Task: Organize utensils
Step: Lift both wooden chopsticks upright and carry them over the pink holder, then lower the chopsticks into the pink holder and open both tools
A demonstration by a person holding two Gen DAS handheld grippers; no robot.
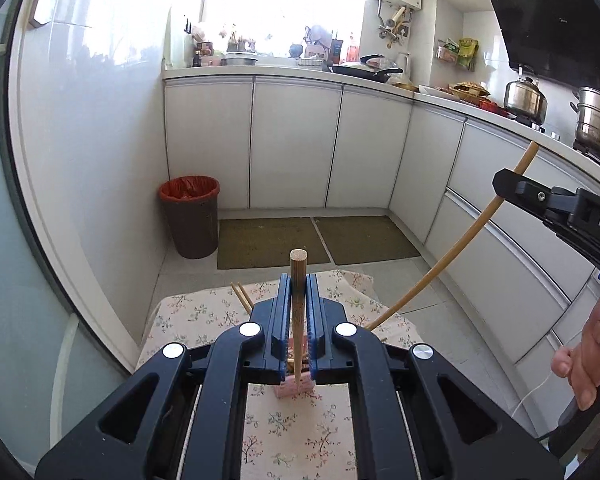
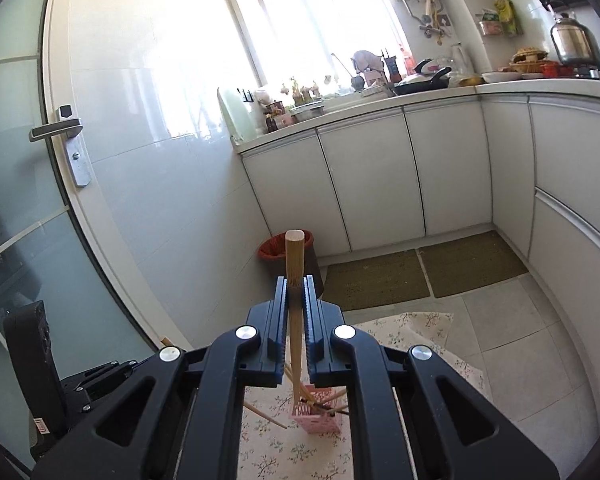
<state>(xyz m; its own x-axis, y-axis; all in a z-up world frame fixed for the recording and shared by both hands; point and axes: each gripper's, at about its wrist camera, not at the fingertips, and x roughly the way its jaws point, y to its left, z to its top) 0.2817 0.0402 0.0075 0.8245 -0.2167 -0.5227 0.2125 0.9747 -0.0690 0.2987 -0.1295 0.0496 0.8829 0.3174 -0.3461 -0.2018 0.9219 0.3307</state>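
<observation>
Each hand-held gripper, left (image 1: pixel 299 296) and right (image 2: pixel 295 300), clamps a chopstick (image 1: pixel 298 312) over the pink holder (image 2: pixel 320 412).

Matt wooden chopsticks (image 1: pixel 299 312) stand in a pink plastic holder (image 2: pixel 318 416) on a floral cloth (image 1: pixel 292 436) beneath glossy white cabinets (image 1: pixel 296 144).

A floral cloth (image 2: pixel 284 452) covers the bench, with the pink holder (image 2: pixel 320 412) standing near its centre and a loose chopstick (image 2: pixel 266 416) lying at nine o'clock.

The holder (image 2: pixel 320 410) stands on the cloth-covered table (image 2: pixel 428 322), chopsticks (image 2: pixel 266 416) seemingly lying left of it.
</observation>
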